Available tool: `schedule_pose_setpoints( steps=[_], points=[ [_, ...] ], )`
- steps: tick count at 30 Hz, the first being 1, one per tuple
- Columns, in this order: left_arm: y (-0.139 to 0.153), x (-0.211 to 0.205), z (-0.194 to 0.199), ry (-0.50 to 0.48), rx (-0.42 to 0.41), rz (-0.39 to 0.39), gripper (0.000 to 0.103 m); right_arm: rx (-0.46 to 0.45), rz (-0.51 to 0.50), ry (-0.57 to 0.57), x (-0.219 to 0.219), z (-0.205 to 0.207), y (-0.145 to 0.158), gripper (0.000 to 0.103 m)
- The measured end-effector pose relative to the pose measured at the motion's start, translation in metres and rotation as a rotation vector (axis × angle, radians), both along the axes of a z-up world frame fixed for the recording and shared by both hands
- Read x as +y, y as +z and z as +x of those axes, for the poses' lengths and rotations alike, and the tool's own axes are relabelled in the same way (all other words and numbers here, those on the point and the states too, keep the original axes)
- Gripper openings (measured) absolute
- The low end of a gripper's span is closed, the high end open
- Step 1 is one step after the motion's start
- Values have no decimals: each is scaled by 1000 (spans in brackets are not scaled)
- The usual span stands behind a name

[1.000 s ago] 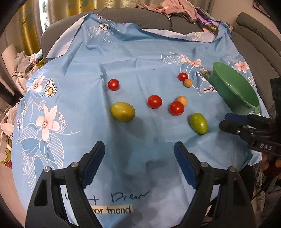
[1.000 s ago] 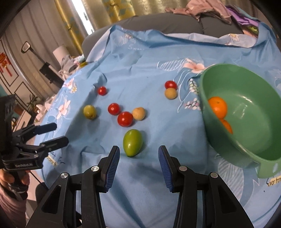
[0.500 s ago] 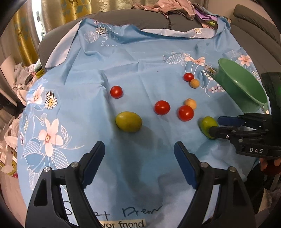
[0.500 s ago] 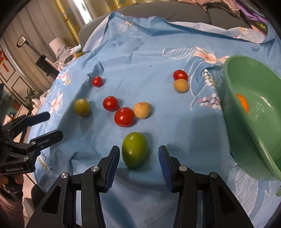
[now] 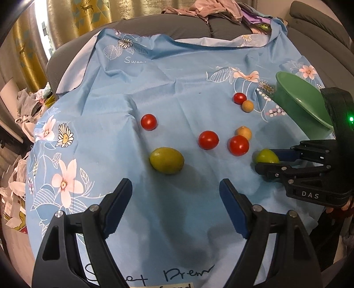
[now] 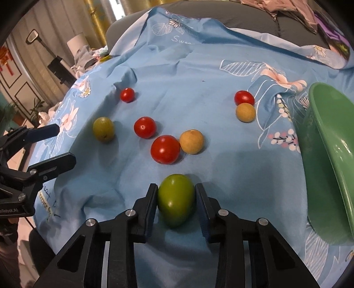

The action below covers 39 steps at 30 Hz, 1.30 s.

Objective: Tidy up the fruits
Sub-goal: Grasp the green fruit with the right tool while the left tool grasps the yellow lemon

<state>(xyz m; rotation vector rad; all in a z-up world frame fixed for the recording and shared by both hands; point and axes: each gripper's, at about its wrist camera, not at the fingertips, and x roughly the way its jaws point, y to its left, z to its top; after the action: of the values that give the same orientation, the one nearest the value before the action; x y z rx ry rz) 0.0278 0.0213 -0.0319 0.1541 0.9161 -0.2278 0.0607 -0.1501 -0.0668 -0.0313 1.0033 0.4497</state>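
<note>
Fruits lie on a blue flowered cloth (image 5: pixel 177 93). My right gripper (image 6: pixel 176 199) is shut on a green fruit (image 6: pixel 176 202) that rests on the cloth; it also shows in the left wrist view (image 5: pixel 265 156). My left gripper (image 5: pixel 176 206) is open and empty, just short of a yellow-green fruit (image 5: pixel 167 160). Red tomatoes (image 6: pixel 165 149) (image 6: pixel 145 127) and a tan fruit (image 6: pixel 191 141) lie beyond the right gripper. A green bowl (image 6: pixel 327 155) stands at the right.
Another red tomato (image 6: pixel 244 97) and tan fruit (image 6: pixel 245 112) lie near the bowl, and one small tomato (image 6: pixel 127 94) lies far left. A grey sofa with piled clothes (image 5: pixel 210 11) lies behind. The cloth drops off at the near edge.
My right gripper moved forward and closed its fingers on the green fruit. My left gripper moved a little closer to the yellow-green fruit and stayed open.
</note>
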Motion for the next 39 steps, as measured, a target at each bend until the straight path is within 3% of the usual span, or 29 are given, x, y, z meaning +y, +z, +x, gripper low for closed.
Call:
schedule_pose_setpoints(
  steps=[22, 26, 39],
  points=[
    [-1, 0, 26, -32, -12, -21, 76, -27, 127, 9, -10, 2, 14, 35],
    [-8, -6, 42, -52, 16, -1, 69, -23, 146, 17, -10, 2, 12, 35],
    [-36, -20, 70, -89, 106, 97, 64, -25, 181, 18, -16, 6, 10, 35]
  ],
)
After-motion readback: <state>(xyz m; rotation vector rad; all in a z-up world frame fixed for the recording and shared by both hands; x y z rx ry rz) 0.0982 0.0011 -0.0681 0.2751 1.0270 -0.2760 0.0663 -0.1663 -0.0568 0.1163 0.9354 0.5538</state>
